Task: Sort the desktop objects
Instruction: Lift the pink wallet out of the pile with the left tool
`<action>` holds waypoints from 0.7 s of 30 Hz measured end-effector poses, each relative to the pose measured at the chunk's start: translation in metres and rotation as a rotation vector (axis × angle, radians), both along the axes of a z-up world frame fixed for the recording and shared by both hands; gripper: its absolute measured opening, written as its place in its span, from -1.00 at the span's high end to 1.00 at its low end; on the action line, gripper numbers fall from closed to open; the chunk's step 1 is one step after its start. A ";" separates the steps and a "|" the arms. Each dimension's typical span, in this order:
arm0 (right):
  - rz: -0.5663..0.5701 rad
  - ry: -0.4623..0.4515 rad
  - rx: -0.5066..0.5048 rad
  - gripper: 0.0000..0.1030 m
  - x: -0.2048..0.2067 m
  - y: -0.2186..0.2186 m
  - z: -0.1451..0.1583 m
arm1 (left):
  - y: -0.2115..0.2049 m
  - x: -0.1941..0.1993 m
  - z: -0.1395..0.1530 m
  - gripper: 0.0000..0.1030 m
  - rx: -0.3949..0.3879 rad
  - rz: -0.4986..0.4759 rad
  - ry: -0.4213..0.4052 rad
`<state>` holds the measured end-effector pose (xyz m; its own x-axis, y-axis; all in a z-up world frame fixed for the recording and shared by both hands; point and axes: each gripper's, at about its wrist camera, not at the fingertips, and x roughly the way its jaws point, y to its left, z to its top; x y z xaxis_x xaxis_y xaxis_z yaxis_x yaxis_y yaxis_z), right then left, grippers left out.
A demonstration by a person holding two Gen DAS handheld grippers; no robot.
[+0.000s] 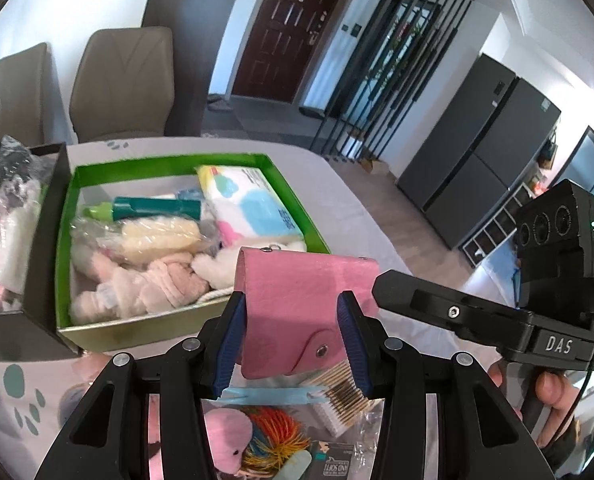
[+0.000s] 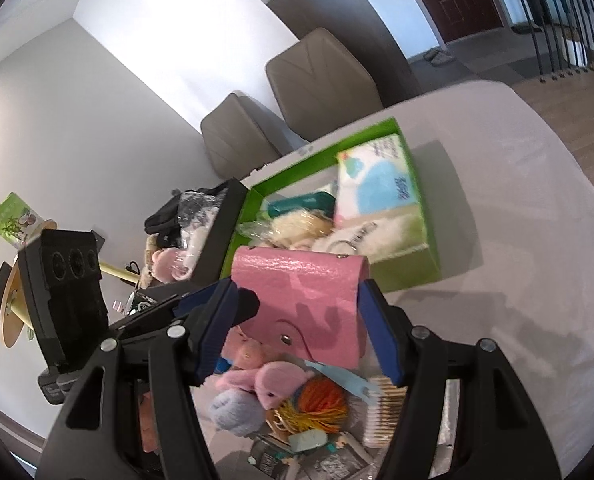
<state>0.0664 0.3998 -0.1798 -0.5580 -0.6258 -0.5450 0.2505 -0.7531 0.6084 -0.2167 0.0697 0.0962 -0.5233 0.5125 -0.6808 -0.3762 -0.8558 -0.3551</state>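
Note:
A pink snap wallet (image 1: pixel 305 276) (image 2: pixel 297 280) hangs in the air above the table, between both grippers. My left gripper (image 1: pixel 291 304) is shut on it, one blue pad at its left edge and the other across its front. My right gripper (image 2: pixel 297 292) clamps the wallet from both side edges. The right gripper's black finger (image 1: pixel 393 284) reaches the wallet's right side in the left wrist view. The left one's fingertip (image 2: pixel 245 304) shows beside the wallet's left edge in the right wrist view. Beyond the wallet lies an open green box (image 1: pixel 169 160) (image 2: pixel 337 136) holding plush items, a tissue pack and a teal tube.
A black box (image 1: pixel 45 240) (image 2: pixel 221 220) with bagged items stands left of the green one. Under the wallet lie a pink plush (image 1: pixel 227 436) (image 2: pixel 273 384), a colourful stringy ball, cotton swabs (image 1: pixel 345 396) (image 2: pixel 385 404) and small packs. Two brown chairs (image 1: pixel 125 80) stand behind the table.

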 end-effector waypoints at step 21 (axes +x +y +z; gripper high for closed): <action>0.025 0.076 0.049 -0.31 -0.055 -0.052 0.038 | -0.035 -0.055 0.026 0.11 0.022 0.070 0.067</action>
